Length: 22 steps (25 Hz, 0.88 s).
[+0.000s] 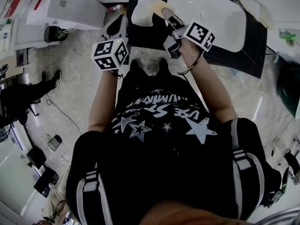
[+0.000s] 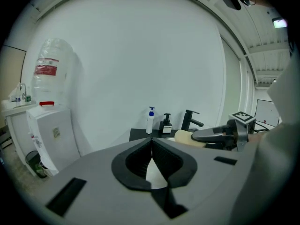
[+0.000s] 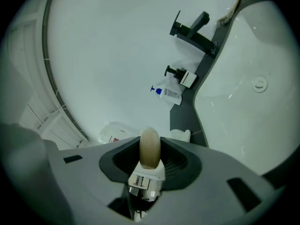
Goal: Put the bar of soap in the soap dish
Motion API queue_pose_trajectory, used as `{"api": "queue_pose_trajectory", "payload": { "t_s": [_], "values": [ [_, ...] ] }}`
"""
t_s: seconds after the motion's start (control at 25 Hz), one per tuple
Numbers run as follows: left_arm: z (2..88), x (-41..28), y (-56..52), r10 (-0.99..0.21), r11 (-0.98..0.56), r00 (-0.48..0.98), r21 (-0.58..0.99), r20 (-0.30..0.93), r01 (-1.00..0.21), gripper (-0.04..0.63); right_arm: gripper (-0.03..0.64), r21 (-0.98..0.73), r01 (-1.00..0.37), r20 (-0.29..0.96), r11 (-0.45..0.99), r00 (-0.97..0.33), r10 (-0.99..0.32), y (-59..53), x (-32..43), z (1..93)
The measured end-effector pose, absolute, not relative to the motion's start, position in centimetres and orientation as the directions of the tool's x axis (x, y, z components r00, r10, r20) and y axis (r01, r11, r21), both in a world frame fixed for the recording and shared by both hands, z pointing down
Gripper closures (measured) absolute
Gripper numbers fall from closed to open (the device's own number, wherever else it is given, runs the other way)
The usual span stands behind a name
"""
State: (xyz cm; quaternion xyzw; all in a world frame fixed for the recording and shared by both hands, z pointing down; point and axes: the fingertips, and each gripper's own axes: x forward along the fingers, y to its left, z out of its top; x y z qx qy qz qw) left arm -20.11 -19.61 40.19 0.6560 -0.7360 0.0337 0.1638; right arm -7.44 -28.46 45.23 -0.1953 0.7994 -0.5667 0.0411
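Observation:
The beige bar of soap [image 1: 162, 6] is clamped in my right gripper [image 1: 168, 16], which is shut on it above the black counter. In the right gripper view the soap [image 3: 150, 146] stands on edge between the jaws. The white soap dish [image 1: 142, 11] sits on the counter just left of the soap, and the dish [image 3: 181, 136] peeks out beyond the jaws. My left gripper [image 1: 118, 23] hangs left of the dish, shut and empty [image 2: 151, 143]. From it I see the right gripper [image 2: 220, 135] holding the soap [image 2: 184, 137].
A white sink basin [image 1: 211, 13] fills the counter [image 1: 234, 55] on the right, with a black faucet [image 3: 192, 29], a black dispenser [image 3: 182, 76] and a blue-capped pump bottle [image 3: 168, 93] by the wall. A water cooler [image 2: 49, 125] stands to the left.

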Motion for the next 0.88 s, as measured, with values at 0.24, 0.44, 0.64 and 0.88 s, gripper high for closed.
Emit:
{"api": "queue_pose_trajectory", "payload": {
  "t_s": [0.24, 0.44, 0.64, 0.88],
  "values": [
    [40.4, -19.2, -22.5, -0.961, 0.013, 0.032, 0.163, 0.274, -0.987, 0.583, 0.488, -0.881, -0.337, 0.189, 0.331, -0.894, -0.405, -28.3, -7.3, 45.0],
    [40.2, -20.1, -23.3, -0.955, -0.070, 0.114, 0.167, 0.274, -0.984, 0.583, 0.488, -0.860, -0.379, 0.197, 0.341, -0.864, -0.463, -28.0, -8.1, 44.4],
    [40.6, -22.6, -23.3, -0.942, -0.129, 0.174, 0.169, 0.287, -0.977, 0.583, 0.489, -0.812, -0.440, 0.221, 0.383, -0.840, -0.496, -27.4, -10.4, 43.8],
    [41.7, -24.0, -24.1, -0.922, -0.200, 0.252, 0.199, 0.293, -0.960, 0.583, 0.488, -0.683, -0.595, 0.324, 0.423, -0.766, -0.555, -27.6, -11.6, 44.7]
  ]
}}
